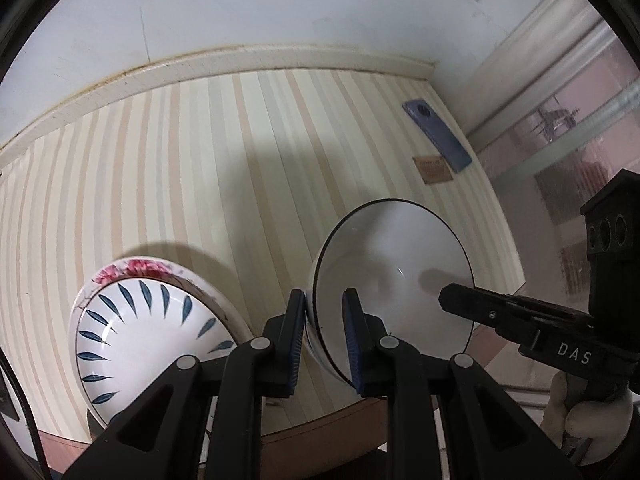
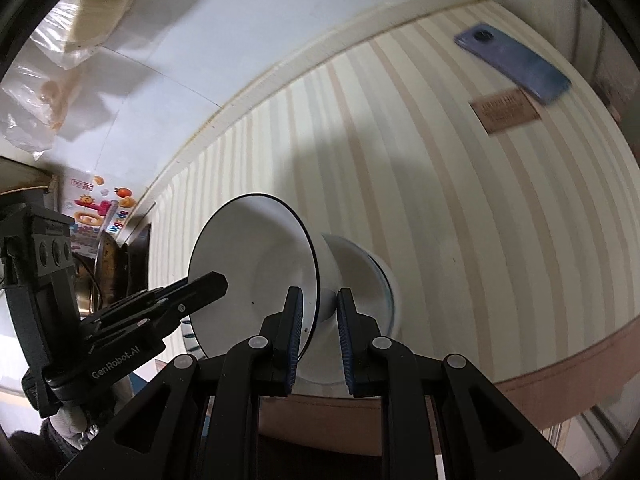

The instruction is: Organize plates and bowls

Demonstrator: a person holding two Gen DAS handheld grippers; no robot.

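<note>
Both hand-held grippers are gripping the same white bowl (image 1: 394,276), which is tilting on its side above the striped bench (image 1: 168,168). The left hand-held gripper (image 1: 324,340) is pinching the bowl's dark-edged rim between nearly closed pads, and the right hand-held gripper (image 2: 318,336) is clamping the rim at the opposite side, 1 finger inside and 1 outside. Just beside it, to the left, a leaf-patterned bowl (image 1: 132,332) is nesting in a pink-flowered plate (image 1: 138,269), partly hiding behind the left fingers. Well apart, near the far corner, a blue phone (image 1: 438,136) and a brown card (image 1: 434,169) are lying flat. A plastic bag (image 2: 52,60) is hanging on the wall.
</note>
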